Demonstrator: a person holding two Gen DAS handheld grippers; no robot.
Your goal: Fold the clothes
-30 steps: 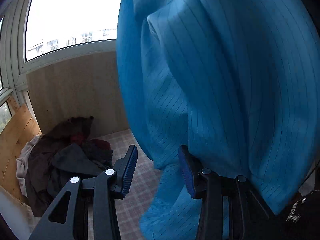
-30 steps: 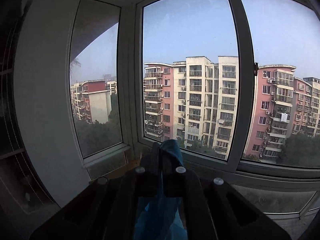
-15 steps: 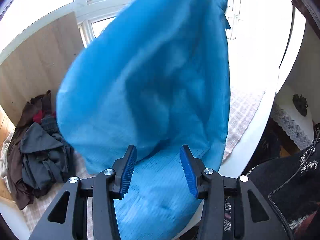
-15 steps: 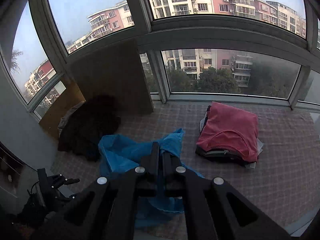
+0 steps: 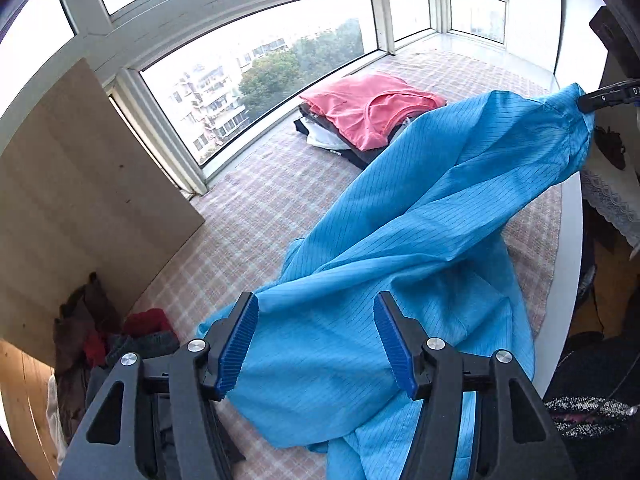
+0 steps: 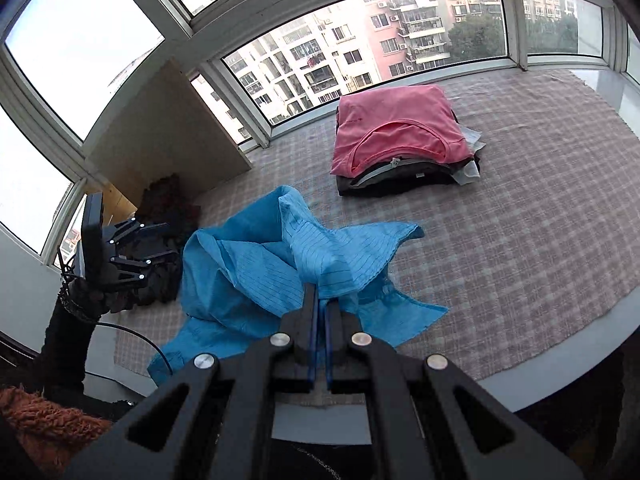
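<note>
The right gripper has its jaws clenched on a pinch of the blue shirt, holding that end lifted so the cloth stretches out in a long slope instead of bunching; in the left wrist view the same gripper appears at the far right edge with the fabric trailing down from it. The rest of the shirt lies crumpled on the checked cloth that covers the desk, near its front edge. The left gripper hovers low over the heaped part with its jaws released and wide apart, gripping nothing, probably placed there to take a second hold so the shirt can be spread flat for folding. A folded stack topped by a pink shirt sits by the window, well apart, and a dark pile of unfolded clothes waits at the left.
</note>
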